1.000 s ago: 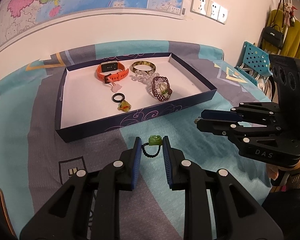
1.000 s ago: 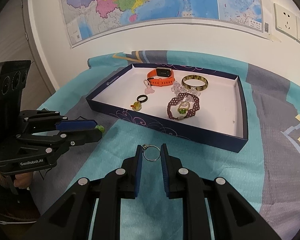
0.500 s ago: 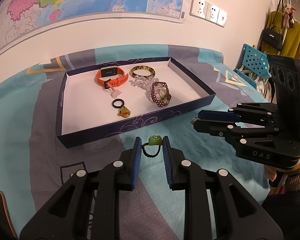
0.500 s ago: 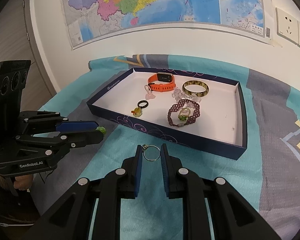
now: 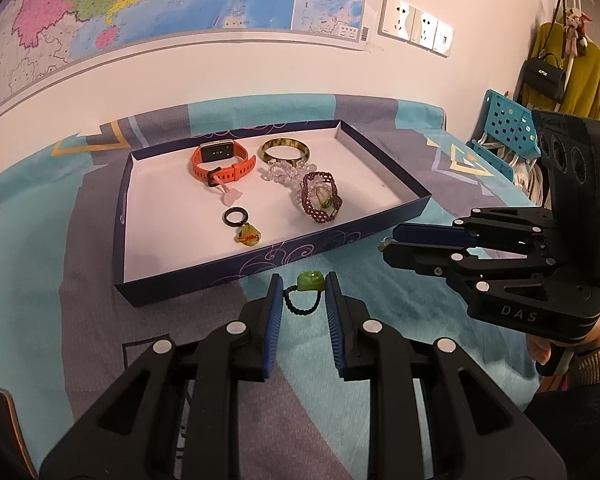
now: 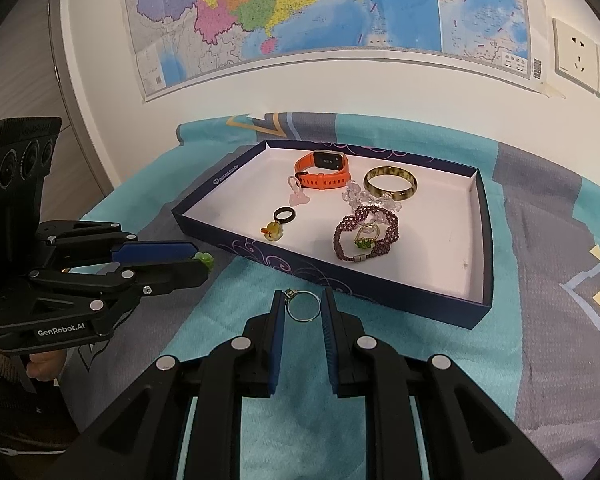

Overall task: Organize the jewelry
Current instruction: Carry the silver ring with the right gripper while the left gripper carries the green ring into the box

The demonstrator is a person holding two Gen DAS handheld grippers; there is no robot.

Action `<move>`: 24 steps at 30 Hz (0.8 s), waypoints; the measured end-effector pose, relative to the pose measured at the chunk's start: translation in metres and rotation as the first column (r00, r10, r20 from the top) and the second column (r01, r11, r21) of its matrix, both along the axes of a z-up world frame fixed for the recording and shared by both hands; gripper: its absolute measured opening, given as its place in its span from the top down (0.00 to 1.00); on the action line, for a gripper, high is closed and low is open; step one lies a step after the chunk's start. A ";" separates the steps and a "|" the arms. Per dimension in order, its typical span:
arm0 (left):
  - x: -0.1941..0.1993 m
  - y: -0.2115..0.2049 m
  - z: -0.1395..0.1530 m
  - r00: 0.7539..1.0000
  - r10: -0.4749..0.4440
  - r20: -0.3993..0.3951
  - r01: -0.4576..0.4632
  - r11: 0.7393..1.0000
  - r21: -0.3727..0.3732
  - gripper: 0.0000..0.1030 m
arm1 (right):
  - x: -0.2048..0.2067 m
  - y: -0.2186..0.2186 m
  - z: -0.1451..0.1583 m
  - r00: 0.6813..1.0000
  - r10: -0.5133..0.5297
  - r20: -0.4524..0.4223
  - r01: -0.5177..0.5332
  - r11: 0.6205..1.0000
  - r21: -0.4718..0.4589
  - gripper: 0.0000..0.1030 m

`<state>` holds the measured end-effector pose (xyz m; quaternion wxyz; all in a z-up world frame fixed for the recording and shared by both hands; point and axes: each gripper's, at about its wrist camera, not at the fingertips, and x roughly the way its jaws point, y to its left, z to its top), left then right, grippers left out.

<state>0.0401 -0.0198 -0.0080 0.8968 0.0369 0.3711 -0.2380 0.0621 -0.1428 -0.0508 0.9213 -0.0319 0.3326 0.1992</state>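
Changed since a second ago: only the view, where the tray sits slightly lower and nearer; grips and contents are unaltered.

Left gripper (image 5: pixel 303 295): jaws closed on a green-stone ring (image 5: pixel 305 294) with a dark beaded band, stone uppermost, held clear above the cloth just short of the tray's near wall.

Right gripper (image 6: pixel 303 307): jaws closed on a thin silver ring (image 6: pixel 303 307), its small setting against the left pad, also held in front of the tray.

Tray (image 5: pixel 121 216): shallow, dark blue outside with pale scrollwork, white inside, resting on a teal and grey patterned cloth (image 5: pixel 40 240).

Tray contents:
- orange watch (image 5: pixel 220 162), toward the far wall;
- amber bangle (image 5: pixel 285 151), beside the watch;
- clear bead bracelet (image 5: pixel 278 172), touching the bangle's near edge;
- purple beaded bracelet (image 5: pixel 318 197), with a small gold and green piece lying in its loop;
- pink charm (image 5: pixel 229 196), in front of the watch;
- black ring (image 5: pixel 235 217), touching a yellow pendant (image 5: pixel 248 237).

Behind: wall map (image 6: pixel 300 12), sockets (image 5: pixel 416 26).
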 end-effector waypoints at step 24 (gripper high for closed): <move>0.004 -0.001 0.005 1.000 0.004 0.017 -0.004 1.000 -0.010 0.79 | 0.005 0.002 0.003 1.000 0.000 0.006 0.000 1.000 0.000 0.84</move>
